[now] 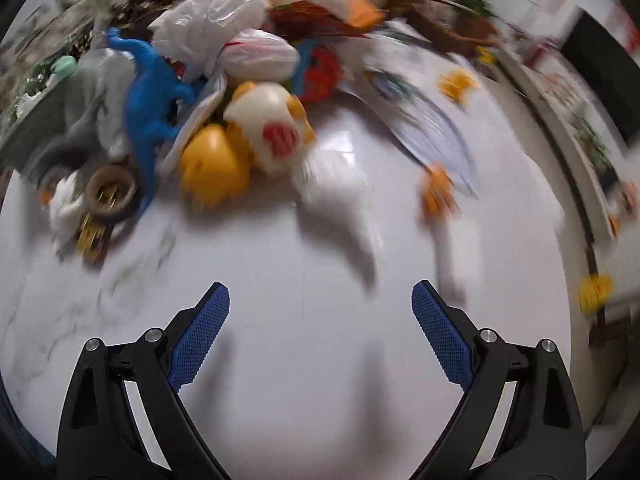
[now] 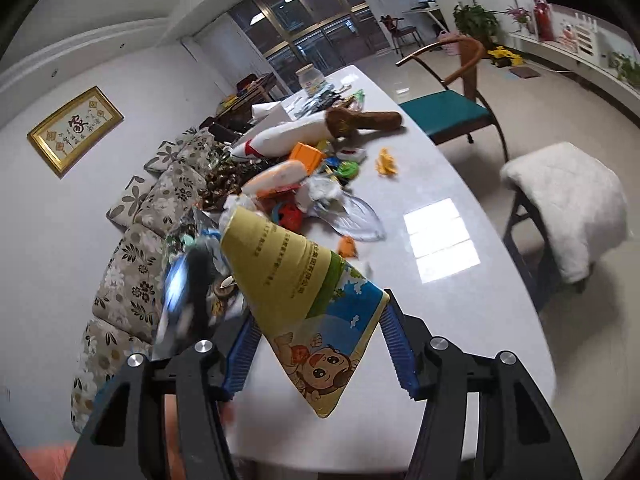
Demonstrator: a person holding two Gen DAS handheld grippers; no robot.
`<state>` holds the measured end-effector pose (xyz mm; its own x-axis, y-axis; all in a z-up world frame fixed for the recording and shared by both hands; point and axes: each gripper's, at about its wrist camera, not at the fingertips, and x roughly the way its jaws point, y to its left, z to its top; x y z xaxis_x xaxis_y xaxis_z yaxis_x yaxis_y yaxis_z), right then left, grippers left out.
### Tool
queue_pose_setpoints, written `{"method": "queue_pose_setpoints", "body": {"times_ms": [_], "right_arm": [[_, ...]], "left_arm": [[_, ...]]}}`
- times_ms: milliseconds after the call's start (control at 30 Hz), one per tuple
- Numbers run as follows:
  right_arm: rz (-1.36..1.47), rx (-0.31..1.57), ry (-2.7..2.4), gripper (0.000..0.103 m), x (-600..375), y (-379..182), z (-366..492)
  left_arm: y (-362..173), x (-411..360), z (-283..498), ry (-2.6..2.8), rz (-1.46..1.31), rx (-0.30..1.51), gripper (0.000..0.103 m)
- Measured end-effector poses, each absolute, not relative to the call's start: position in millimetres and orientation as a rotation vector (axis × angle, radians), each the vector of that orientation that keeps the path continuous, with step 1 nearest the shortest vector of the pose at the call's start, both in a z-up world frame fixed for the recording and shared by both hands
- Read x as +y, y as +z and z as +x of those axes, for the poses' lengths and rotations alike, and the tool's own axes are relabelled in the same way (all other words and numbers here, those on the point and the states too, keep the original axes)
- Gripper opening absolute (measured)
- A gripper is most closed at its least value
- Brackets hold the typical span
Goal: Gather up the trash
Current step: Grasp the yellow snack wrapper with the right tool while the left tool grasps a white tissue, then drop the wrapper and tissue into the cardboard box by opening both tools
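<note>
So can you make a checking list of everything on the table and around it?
Surface: white marble table, glossy.
Job's things: yellow cartoon wrapper between the right gripper fingers; crumpled plastic bags; orange scraps.
Clutter: blue toy dinosaur, tape roll, yellow toy, blurred.
Grippers: left gripper open, empty; whether the right one is clamped on the wrapper, cannot tell.
Cables: nothing seen.
Surroundings: floral sofa, wooden chair, white stool.

Left wrist view looks close down onto the table (image 1: 320, 280); right wrist view looks lengthwise from higher, sharing the clutter pile (image 2: 288, 184).
</note>
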<state>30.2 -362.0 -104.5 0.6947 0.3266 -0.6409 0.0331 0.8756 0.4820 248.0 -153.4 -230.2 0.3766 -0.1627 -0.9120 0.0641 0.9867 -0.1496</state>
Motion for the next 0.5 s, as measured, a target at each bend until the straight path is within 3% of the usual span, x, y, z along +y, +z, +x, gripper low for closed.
{"method": "queue_pose_setpoints", "body": {"times_ms": [100, 167, 200, 267, 500], "right_arm": [[0.515, 0.818, 0.168, 0.057, -368.5, -115.5, 9.1], [0.531, 0.834, 0.162, 0.058, -372.1, -122.4, 2.0], [0.539, 0.842, 0.16, 0.058, -372.8, -125.9, -1.1], [0.551, 0.847, 0.166, 0.058, -372.2, -129.5, -4.4], [0.488, 0.847, 0.191, 0.058, -352.3, -126.3, -3.5]], "left_arm": [[-244.8, -162.7, 285.5, -0.045, -0.144, 1.233, 0.09], [-253.1, -173.1, 297.9, -0.01, -0.114, 1.271, 0.083], [-251.3, -179.0, 299.9, 0.009, -0.075, 1.256, 0.065], [-246.9, -187.0, 298.9, -0.012, -0.047, 1.245, 0.041], [-226.9, -181.3, 251.4, -0.106, 0.024, 1.207, 0.036]]}}
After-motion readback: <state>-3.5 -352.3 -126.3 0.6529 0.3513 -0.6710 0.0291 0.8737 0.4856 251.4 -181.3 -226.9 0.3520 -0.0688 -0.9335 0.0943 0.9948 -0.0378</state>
